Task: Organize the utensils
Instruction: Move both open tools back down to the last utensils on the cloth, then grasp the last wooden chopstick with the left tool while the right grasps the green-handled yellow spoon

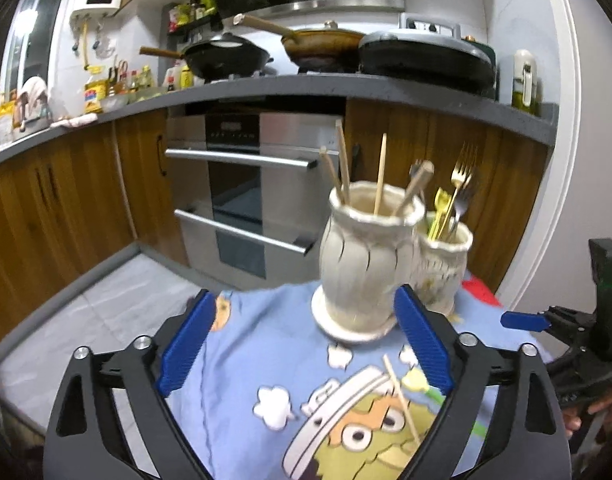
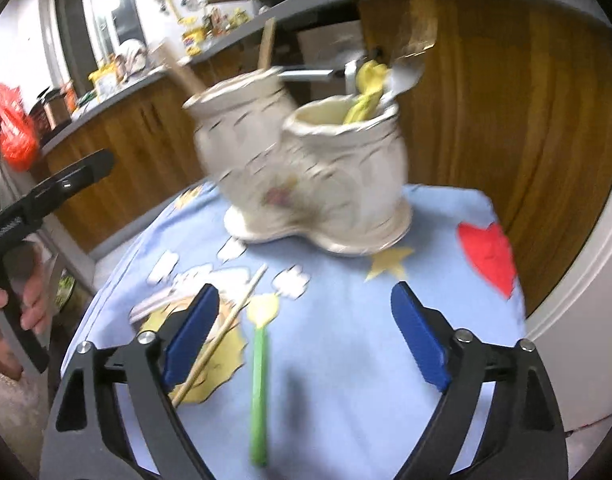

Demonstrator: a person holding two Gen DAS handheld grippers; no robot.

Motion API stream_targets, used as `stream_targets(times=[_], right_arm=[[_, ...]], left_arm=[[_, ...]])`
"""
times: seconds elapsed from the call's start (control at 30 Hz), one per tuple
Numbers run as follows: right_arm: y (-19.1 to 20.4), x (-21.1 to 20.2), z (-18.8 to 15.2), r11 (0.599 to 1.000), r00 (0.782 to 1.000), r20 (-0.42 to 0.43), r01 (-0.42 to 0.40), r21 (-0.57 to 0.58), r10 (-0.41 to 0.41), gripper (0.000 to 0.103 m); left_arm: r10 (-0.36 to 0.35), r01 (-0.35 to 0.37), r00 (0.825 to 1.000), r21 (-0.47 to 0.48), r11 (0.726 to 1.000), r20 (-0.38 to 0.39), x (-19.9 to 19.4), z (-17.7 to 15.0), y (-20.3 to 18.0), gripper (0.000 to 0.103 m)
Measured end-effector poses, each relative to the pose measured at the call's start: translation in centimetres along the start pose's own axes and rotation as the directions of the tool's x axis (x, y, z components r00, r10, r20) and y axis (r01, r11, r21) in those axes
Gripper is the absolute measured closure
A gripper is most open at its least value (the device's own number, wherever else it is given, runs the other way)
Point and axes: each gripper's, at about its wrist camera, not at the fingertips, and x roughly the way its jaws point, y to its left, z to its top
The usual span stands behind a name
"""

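Left gripper (image 1: 302,344): jaws spread wide, holding nothing.
Right gripper (image 2: 306,336): jaws spread wide, holding nothing.
Chopstick (image 2: 220,334): flat on tablecloth (image 2: 345,360), beside green spoon (image 2: 260,368).
Ceramic holder (image 2: 306,184): upright on tablecloth, containing chopsticks and forks (image 1: 459,184).

So the two-part holder (image 1: 369,264) sits toward the back of the cloth-covered counter (image 2: 345,360), taller pot (image 2: 238,148) left of the shorter pot (image 2: 345,168), touching. Chopsticks (image 1: 343,160) stand in the taller one, forks (image 1: 459,184) in the shorter. In front of the holder, one loose chopstick (image 2: 222,332) lies on the cloth with a spoon (image 2: 260,364) just to its right. My left gripper (image 1: 306,344) is over the counter's left side, my right gripper (image 2: 306,336) to its right. The kitchen worktop (image 1: 266,84) runs behind it all.
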Motion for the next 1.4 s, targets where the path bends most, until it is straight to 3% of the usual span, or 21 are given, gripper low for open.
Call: stream_targets(times=[0.2, 0.4, 0.57, 0.67, 0.8, 0.87, 0.93, 1.17, 1.4], right_arm=[[3.5, 0.3, -1.7, 0.997, 0.998, -0.053, -0.019, -0.077, 0.015, 0.014], [4.5, 0.8, -2.4, 0.991, 0.996, -0.074, 0.032, -0.131, -0.042, 0.016], [4.4, 2.6, -3.1, 0.984, 0.982, -0.159, 0.073, -0.165, -0.099, 0.054], [4.3, 3.4, -3.4, 0.982, 0.973, -0.204, 0.068, -0.175, -0.104, 0.067], [3.8, 3.9, -3.3, 0.986, 0.971, -0.222, 0.058, -0.157, -0.092, 0.073], [3.9, 4.1, -3.2, 0.984, 0.971, -0.218, 0.057, -0.170, -0.094, 0.088], [3.9, 4.1, -3.2, 0.983, 0.972, -0.222, 0.041, -0.178, -0.081, 0.093], [2.4, 1.5, -3.3, 0.992, 0.986, -0.166, 0.003, -0.123, -0.023, 0.094], [-0.3, -1.5, -3.4, 0.997, 0.994, -0.105, 0.016, -0.075, -0.024, 0.093]], left_arm=[[0.016, -0.018, 0.997, -0.034, 0.999, -0.072, -0.4, -2.7, 0.5, 0.010], [0.035, -0.041, 0.991, -0.044, 0.998, -0.127, -0.7, -4.5, 0.9, 0.009], [0.029, -0.036, 0.990, -0.045, 0.998, -0.135, -1.1, -4.6, 0.6, 0.009], [0.020, -0.024, 0.990, -0.023, 0.999, -0.137, -1.3, -4.7, -0.1, 0.009], [0.016, -0.013, 0.987, 0.015, 1.000, -0.158, -1.2, -4.9, -1.3, 0.009], [0.015, -0.010, 0.985, 0.031, 0.999, -0.170, -1.1, -5.0, -1.9, 0.009], [0.020, -0.012, 0.983, 0.046, 0.999, -0.183, -0.9, -5.2, -2.4, 0.009], [-0.004, 0.028, 0.969, 0.092, 0.995, -0.245, -0.2, -5.8, -4.4, 0.009], [-0.027, 0.080, 0.950, 0.157, 0.984, -0.312, 1.4, -6.9, -7.8, 0.010]])
